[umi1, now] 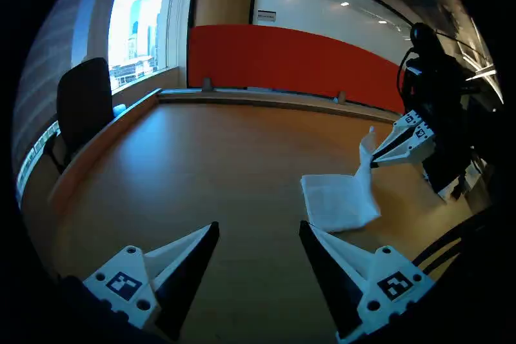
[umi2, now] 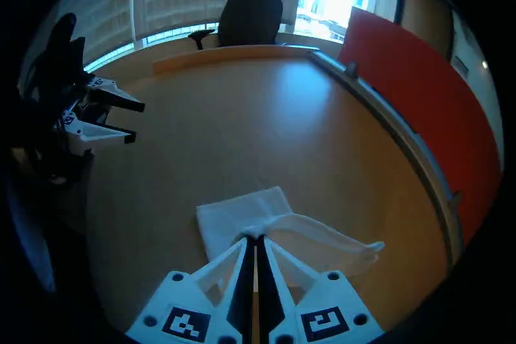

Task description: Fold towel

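A white towel (umi1: 335, 201) lies partly folded on the wooden table (umi1: 213, 163), to the right of my left gripper (umi1: 258, 226), which hovers open and empty near the table's front. The right gripper (umi1: 373, 152) pinches one towel edge and holds it raised off the table. In the right gripper view, my right gripper (umi2: 255, 239) is shut on that lifted fold, and the rest of the towel (umi2: 232, 215) lies flat just ahead of it. The left gripper (umi2: 137, 122) stands open at the far left, apart from the cloth, held by a person in dark clothing.
A black office chair (umi1: 84, 102) stands beyond the table's left edge, by the window (umi1: 138, 28). A red partition (umi1: 290, 60) runs along the far side behind a raised rim (umi1: 271, 95). The same chair (umi2: 248, 18) and partition (umi2: 426, 105) appear in the right gripper view.
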Demonstrator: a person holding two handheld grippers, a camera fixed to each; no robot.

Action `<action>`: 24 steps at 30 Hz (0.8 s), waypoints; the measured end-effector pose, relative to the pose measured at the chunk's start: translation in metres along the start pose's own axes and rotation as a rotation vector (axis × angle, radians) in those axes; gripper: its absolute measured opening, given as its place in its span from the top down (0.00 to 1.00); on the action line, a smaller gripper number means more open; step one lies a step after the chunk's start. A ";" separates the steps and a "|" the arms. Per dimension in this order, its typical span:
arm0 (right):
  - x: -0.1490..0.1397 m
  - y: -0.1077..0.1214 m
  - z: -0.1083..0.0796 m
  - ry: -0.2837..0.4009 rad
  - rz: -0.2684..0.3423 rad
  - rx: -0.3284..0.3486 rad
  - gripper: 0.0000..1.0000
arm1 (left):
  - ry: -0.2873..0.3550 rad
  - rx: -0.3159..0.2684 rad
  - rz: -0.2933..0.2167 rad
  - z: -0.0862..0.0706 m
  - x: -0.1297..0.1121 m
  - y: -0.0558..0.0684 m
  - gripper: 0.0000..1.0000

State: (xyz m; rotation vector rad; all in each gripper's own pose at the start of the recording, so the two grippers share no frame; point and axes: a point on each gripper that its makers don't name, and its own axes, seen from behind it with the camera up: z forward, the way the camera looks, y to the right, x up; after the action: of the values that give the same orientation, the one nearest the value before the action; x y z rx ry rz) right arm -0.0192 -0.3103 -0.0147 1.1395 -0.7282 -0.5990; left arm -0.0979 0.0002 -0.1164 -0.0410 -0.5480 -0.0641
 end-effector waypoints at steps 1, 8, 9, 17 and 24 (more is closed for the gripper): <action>0.001 -0.002 0.004 0.000 0.002 0.009 0.95 | 0.000 0.000 -0.002 -0.001 -0.001 0.000 0.08; 0.003 -0.016 0.029 -0.008 0.006 0.054 0.95 | -0.003 0.010 -0.008 -0.005 -0.006 -0.004 0.08; 0.002 -0.017 0.032 -0.010 0.007 0.058 0.95 | -0.004 0.012 -0.009 -0.006 -0.006 -0.004 0.08; -0.002 -0.019 0.046 -0.021 0.043 0.071 0.57 | -0.012 0.027 -0.022 -0.009 -0.012 -0.012 0.08; -0.002 -0.015 0.043 -0.009 0.071 0.064 0.36 | -0.012 0.028 -0.018 -0.008 -0.010 -0.013 0.08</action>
State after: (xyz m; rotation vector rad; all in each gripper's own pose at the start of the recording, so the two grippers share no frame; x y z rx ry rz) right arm -0.0548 -0.3383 -0.0187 1.1655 -0.7970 -0.5240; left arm -0.1031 -0.0127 -0.1279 -0.0089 -0.5614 -0.0740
